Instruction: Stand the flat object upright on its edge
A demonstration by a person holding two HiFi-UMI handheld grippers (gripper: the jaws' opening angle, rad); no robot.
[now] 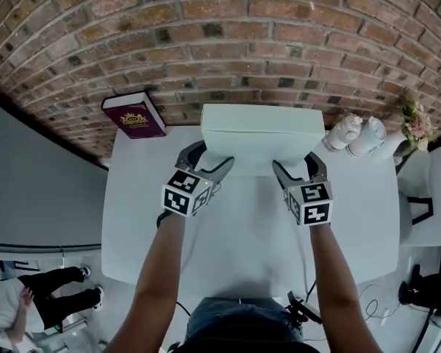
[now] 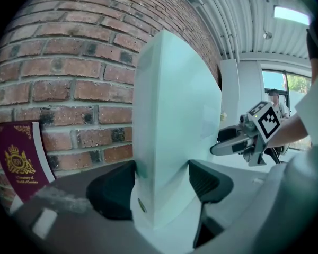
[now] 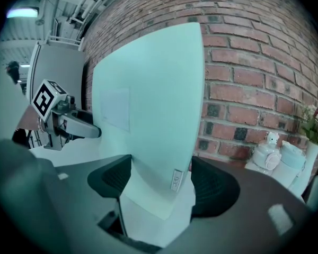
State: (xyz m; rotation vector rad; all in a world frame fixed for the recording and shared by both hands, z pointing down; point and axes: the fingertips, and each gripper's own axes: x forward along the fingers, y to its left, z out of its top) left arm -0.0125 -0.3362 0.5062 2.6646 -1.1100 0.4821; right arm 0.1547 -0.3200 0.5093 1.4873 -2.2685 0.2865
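Note:
A flat white box stands upright on its long edge over the white table, close to the brick wall. My left gripper clamps the box's left end; its dark pads press on both faces of the box. My right gripper holds the right end the same way, pads against the box. Each gripper view shows the other gripper beyond the box: the right gripper and the left gripper. Whether the lower edge rests on the table I cannot tell.
A maroon book leans on the brick wall at the table's back left. White figurines and a flower vase stand at the back right. A person is on the floor at lower left.

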